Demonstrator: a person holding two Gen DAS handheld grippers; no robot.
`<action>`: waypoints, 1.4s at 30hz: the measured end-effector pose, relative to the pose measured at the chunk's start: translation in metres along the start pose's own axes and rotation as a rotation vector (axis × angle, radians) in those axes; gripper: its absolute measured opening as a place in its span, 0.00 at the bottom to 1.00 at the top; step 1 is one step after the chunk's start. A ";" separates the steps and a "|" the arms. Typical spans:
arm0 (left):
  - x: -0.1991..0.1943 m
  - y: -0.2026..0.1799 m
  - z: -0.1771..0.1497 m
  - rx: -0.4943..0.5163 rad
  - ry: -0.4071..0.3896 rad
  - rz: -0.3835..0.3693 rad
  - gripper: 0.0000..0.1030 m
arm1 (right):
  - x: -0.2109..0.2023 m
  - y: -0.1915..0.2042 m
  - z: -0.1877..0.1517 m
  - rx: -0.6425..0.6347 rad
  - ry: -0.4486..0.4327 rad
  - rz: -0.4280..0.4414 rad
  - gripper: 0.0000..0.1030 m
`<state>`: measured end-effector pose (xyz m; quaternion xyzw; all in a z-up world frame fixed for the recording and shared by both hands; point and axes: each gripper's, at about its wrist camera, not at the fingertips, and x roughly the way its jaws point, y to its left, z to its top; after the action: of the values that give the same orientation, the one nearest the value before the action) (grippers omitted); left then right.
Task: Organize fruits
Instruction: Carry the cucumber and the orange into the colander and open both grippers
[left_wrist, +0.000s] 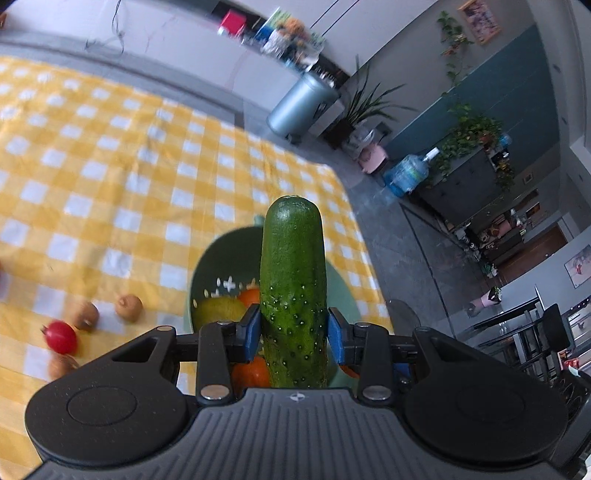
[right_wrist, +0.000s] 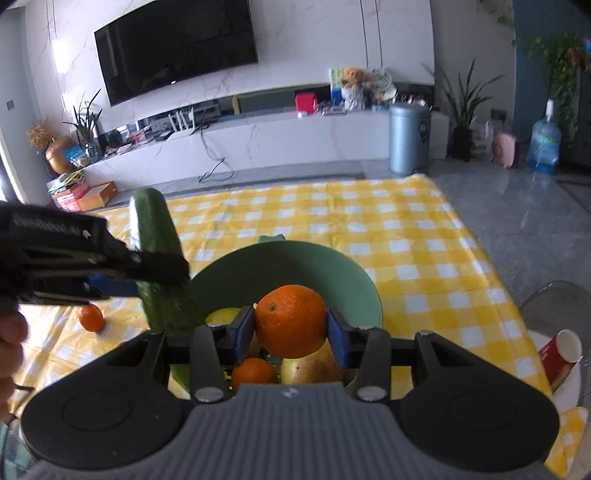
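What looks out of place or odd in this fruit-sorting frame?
A red paper cup lies tipped on its side at the table's right edge; no spill shows. Also, the left gripper holds a cucumber, a vegetable, above the green bowl, while the right gripper holds an orange.

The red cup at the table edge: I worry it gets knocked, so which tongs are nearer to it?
Right. The right tongs, holding an orange over the bowl, sit nearer the red cup; the left tongs with the cucumber are beyond the bowl's far side.
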<state>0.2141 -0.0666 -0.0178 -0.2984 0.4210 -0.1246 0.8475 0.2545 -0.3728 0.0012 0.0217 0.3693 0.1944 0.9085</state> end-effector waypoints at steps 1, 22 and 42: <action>0.005 0.003 0.000 -0.015 0.013 0.001 0.40 | 0.004 -0.001 0.001 0.000 0.011 0.006 0.39; 0.030 0.013 -0.001 -0.046 0.074 0.123 0.43 | 0.062 0.000 0.007 -0.084 0.143 0.088 0.39; 0.015 -0.004 -0.001 0.084 0.042 0.148 0.62 | 0.105 0.001 0.025 -0.125 0.216 0.003 0.40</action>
<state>0.2227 -0.0776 -0.0254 -0.2279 0.4540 -0.0852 0.8572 0.3396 -0.3302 -0.0505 -0.0552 0.4522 0.2198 0.8626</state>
